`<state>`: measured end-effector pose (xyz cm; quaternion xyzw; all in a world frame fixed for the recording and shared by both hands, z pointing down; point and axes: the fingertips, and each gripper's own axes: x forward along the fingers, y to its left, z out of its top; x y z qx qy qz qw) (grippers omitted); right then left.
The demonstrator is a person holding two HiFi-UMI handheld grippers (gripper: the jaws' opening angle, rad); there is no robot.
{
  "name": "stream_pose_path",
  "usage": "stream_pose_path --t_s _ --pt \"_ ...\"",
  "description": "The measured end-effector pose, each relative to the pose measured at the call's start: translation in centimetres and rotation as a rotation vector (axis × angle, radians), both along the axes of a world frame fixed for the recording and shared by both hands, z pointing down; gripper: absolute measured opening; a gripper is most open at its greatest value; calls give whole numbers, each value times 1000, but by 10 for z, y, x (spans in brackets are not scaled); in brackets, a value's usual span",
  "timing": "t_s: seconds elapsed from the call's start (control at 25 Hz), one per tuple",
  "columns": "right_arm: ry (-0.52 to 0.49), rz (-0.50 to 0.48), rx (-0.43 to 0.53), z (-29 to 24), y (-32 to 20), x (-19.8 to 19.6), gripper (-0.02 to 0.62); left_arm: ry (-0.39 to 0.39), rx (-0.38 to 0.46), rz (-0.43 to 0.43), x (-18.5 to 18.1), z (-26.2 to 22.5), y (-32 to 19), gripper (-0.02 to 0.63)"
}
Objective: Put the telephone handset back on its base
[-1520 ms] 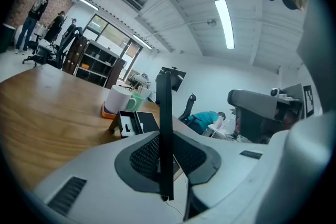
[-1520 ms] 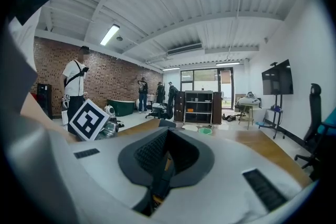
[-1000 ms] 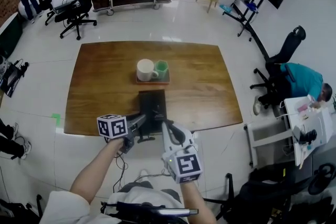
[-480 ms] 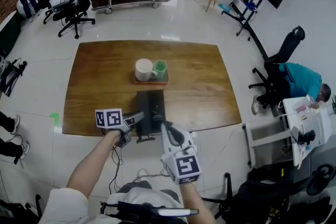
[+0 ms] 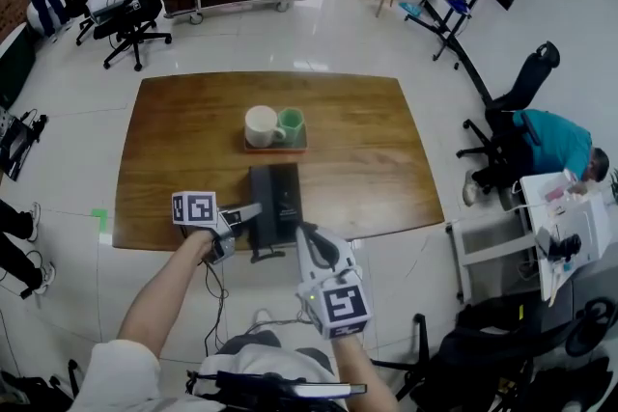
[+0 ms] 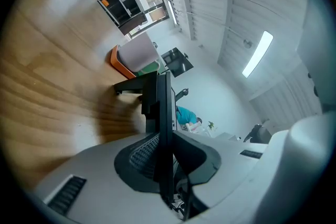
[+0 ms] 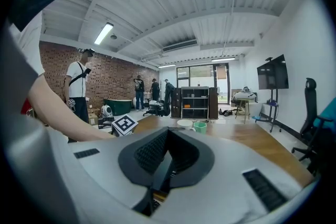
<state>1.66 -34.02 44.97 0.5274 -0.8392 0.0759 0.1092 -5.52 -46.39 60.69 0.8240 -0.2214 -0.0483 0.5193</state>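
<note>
Left gripper (image 5: 249, 212) jaws pinch the black handset (image 6: 165, 113) edge-on at the telephone base (image 5: 278, 191) on the tabletop (image 5: 372, 159), right gripper (image 5: 303, 230) jaws pressed together nearby.

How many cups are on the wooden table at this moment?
2. A white mug sits on the left part of the small tray at the middle of the table; a green cup stands right beside it on the same tray. No others show.
</note>
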Motion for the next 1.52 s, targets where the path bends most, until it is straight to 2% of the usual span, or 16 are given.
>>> stream_pose_path --t_s 0.2,0.56,0.64,1.04,1.16,1.2,1.36,1.52 --pt "-7 -1 -2 0 -1 1 4 8 8 -11 0 1 -1 69" --pt "-2 -9 -9 1 0 -4 5 -56 46 -62 -6 5 -5 97" --pt "-6 -12 -9 0 0 -6 4 -52 52 -90 -9 3 -8 129" --pt "-3 -20 -6 -1 2 -8 5 -48 67 -160 -19 -8 -8 129" --pt "1 -28 -2 -1 6 -10 4 -78 111 -207 -29 -13 -6 128" --pt "4 -33 0 -1 7 -11 4 -86 130 -225 -33 -17 -5 104" --pt "9 -52 10 -4 14 -16 5 -84 184 -263 -40 -33 4 95" --pt "9 -77 21 -14 25 -25 3 -93 260 -292 -47 -54 23 41"
